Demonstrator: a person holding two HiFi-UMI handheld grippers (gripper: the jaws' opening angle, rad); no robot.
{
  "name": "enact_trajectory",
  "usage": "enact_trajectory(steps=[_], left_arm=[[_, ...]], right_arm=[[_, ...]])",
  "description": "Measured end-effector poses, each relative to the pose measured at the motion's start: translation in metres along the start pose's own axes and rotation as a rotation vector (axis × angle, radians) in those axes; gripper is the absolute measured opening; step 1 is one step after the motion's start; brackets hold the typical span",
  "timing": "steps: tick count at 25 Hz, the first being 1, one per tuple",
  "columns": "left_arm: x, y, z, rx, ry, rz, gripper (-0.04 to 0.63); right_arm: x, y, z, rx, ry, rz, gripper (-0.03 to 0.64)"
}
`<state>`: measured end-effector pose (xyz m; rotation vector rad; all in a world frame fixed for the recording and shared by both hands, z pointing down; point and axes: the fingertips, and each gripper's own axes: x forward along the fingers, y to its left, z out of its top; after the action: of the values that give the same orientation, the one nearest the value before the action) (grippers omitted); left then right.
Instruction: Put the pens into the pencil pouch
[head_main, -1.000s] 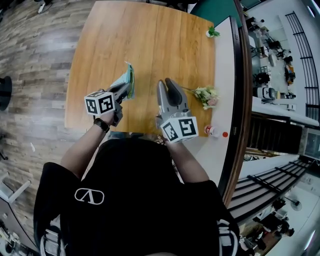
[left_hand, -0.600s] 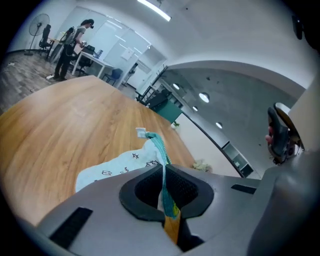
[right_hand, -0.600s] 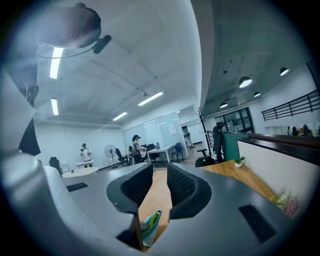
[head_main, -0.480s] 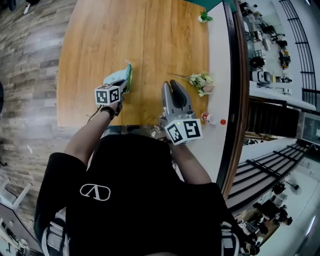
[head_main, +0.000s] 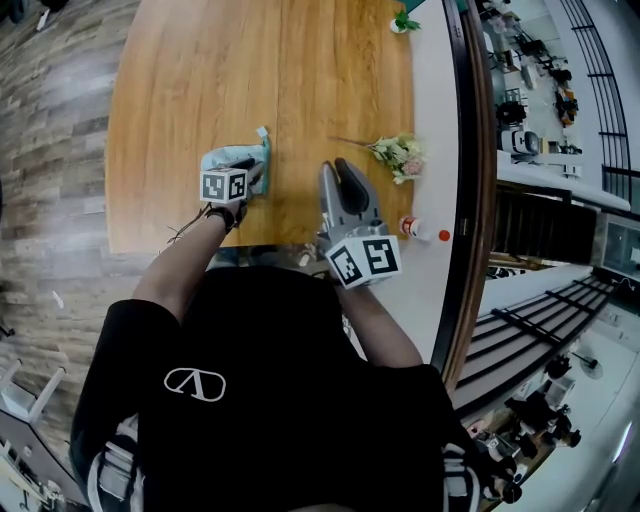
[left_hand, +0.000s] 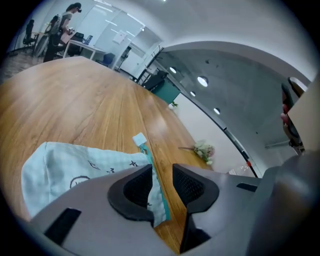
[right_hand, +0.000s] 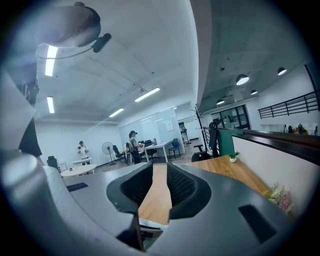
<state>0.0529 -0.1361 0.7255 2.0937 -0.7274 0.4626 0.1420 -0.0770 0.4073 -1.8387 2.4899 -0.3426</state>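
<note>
Head view: the pencil pouch (head_main: 226, 158) lies flat on the bench (head_main: 300, 70), toward its near-left corner, at nine o'clock from a flower sprig (head_main: 400, 155). Bare wood stretches toward twelve.

Left gripper view: the left gripper (left_hand: 162, 175) jaws have just opened, and the pouch's zip hem lies loose between them. The pouch looks soft and light; I would pinch that hem.

Right gripper view: the right gripper (right_hand: 160, 175) jaws stand slightly apart and empty. No pens show.

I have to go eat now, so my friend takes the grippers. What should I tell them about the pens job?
Left gripper: jaws have just been opening; the zip edge of the pencil pouch sits between them, unsqueezed.
Right gripper: open, empty, above the table.
The pencil pouch lies on the table; no pens in view.
Done: nothing that shows.
Left: find the pens, fill the pouch.
</note>
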Motion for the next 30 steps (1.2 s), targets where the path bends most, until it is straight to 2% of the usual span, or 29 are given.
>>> enact_trajectory(steps=[3,5,8,12,17,20,22,26,30], left_arm=[[-0.008,-0.006,0.009,0.012,-0.035,-0.010,0.101],[-0.021,-0.019,0.028,0.053,-0.089,-0.031,0.101],[-0.053,-0.049,0.071,0.192,-0.204,-0.060,0.101],[-0.121,-0.095,0.124,0.381,-0.380,-0.090,0.101],[-0.209,-0.138,0.162,0.608,-0.580,-0.033,0.097],[-0.249,-0.160,0.169,0.701,-0.677,-0.005,0.064],[-0.269,-0.169,0.168,0.716,-0.711,0.013,0.041],[-0.294,-0.170,0.169,0.677,-0.753,0.049,0.014],[-0.301,-0.165,0.167,0.663,-0.758,0.065,0.005]], right_arm=[[0.000,0.003,0.001,-0.007,-0.002,0.009,0.077],[0.001,0.004,0.004,-0.016,-0.009,0.012,0.077],[0.003,0.004,0.009,-0.034,-0.023,0.020,0.077],[0.004,0.012,0.012,-0.084,-0.035,0.043,0.077],[0.012,0.027,0.007,-0.152,-0.032,0.078,0.077],[0.015,0.036,0.005,-0.171,-0.040,0.094,0.074],[0.015,0.041,0.005,-0.178,-0.045,0.100,0.066],[0.015,0.049,0.005,-0.195,-0.047,0.123,0.043],[0.016,0.054,0.000,-0.210,-0.035,0.130,0.017]])
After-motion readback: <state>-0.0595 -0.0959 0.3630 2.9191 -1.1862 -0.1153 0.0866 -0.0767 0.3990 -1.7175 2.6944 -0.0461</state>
